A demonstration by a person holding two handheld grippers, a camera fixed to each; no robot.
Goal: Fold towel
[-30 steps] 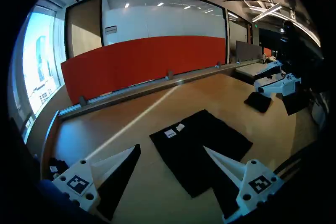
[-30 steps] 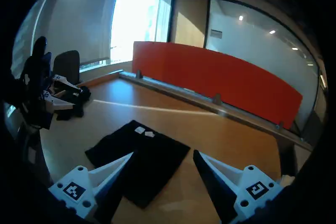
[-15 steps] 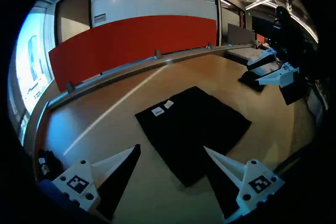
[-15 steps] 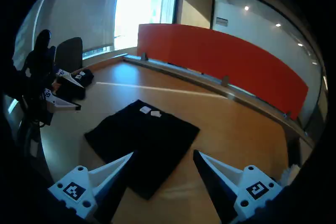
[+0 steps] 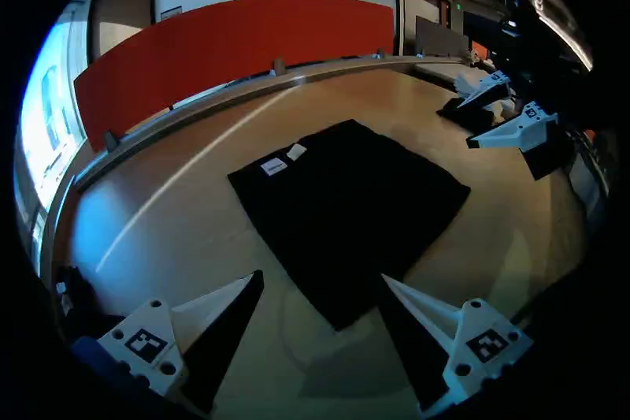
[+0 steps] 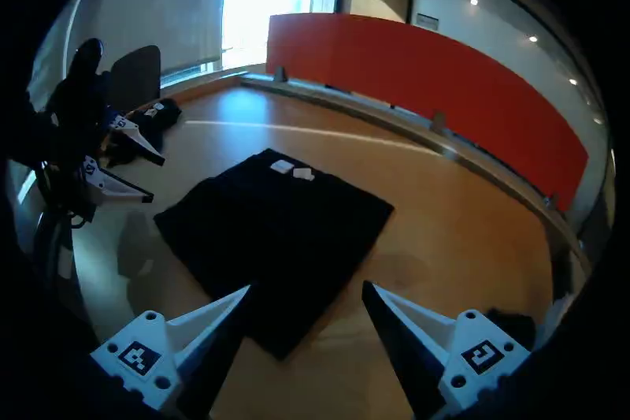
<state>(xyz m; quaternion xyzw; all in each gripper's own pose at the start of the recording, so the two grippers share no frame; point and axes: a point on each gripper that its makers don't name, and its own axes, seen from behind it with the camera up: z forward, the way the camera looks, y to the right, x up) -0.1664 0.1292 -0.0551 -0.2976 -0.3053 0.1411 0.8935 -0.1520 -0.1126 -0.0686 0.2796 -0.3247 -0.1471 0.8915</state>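
Observation:
A black towel (image 5: 350, 199) lies flat on the wooden table, with two white tags near its far edge. In the left gripper view my left gripper (image 5: 321, 288) hangs open above the towel's near corner, nothing between its fingers. The right gripper (image 5: 504, 113) appears at the far right there, also open, held by a person in dark clothes. In the right gripper view the same towel (image 6: 276, 223) spreads out ahead, and my right gripper (image 6: 307, 295) stands open over its near corner. The left gripper (image 6: 130, 164) is seen at the left edge, open.
An orange divider panel (image 5: 228, 50) with a metal rail runs along the table's far side. A small dark cloth bundle (image 5: 465, 111) lies at the right end. Another dark bundle (image 6: 150, 122) and an office chair (image 6: 130, 81) are near the bright window (image 6: 264, 2).
Both grippers have tipped downward and moved nearer the table, so the towel fills more of each view. Both stay open and the towel has not moved.

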